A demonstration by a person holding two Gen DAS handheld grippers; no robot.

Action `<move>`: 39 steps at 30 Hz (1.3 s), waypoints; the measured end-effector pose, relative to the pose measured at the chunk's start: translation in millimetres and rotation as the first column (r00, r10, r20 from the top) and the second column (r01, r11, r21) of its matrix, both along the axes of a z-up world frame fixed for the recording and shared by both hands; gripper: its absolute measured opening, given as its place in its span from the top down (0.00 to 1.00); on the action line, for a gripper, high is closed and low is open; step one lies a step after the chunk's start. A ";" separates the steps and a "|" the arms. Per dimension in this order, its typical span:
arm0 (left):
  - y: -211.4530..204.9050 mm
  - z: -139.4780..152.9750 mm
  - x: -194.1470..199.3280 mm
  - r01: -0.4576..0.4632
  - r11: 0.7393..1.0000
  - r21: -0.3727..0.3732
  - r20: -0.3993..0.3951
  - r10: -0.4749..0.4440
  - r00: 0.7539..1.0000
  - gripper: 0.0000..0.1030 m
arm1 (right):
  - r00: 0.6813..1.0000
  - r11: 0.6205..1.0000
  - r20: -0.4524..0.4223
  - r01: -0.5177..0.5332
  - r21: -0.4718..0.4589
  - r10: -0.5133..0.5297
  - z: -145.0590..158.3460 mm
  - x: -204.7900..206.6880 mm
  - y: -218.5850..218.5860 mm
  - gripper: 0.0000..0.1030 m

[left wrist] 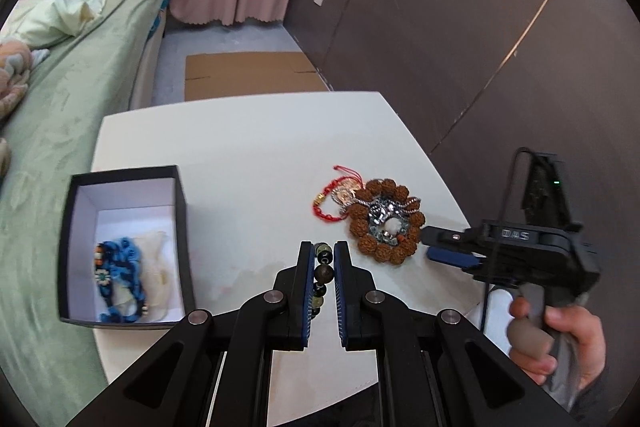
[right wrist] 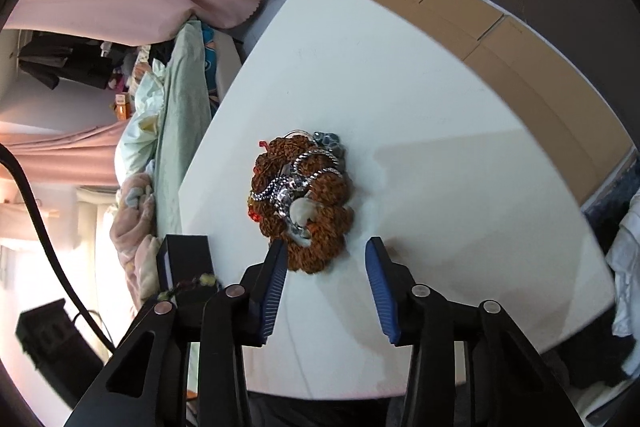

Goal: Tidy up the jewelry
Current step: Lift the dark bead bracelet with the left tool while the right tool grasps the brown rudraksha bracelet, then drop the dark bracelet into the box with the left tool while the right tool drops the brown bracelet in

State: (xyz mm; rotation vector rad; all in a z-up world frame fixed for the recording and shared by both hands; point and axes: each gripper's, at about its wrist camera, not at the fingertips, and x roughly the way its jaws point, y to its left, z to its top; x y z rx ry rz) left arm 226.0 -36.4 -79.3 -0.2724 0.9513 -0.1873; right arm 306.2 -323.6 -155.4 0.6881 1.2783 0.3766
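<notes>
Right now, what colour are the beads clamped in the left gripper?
Dark olive-green to black, glossy: the bead bracelet in the left gripper. Left wrist view shows it best.

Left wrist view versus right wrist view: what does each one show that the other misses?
Only the left view shows inside the black box, with blue jewelry in it, a red cord bracelet, and the left tool shut on a dark bead bracelet. Only the right view shows the right tool open, near the brown bead ring. Both show that ring, the silver chain and the white table.
</notes>
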 end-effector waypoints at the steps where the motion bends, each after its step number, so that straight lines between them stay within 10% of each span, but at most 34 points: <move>1: 3.2 2.3 -1.4 -0.007 1.000 -0.002 0.004 0.007 1.000 0.90 | 1.000 1.000 0.001 -0.001 -0.005 0.001 -0.4 2.0 2.5 0.60; 9: 27.8 15.7 -12.3 -0.058 0.998 -0.011 0.030 0.059 0.998 0.90 | 1.000 0.996 -0.003 0.018 -0.092 -0.019 -3.6 19.4 15.9 0.81; 39: 103.4 58.5 -29.7 -0.200 0.978 -0.059 0.128 0.206 0.970 0.90 | 0.920 0.949 0.235 -0.297 -0.107 0.315 142.4 9.6 77.0 0.81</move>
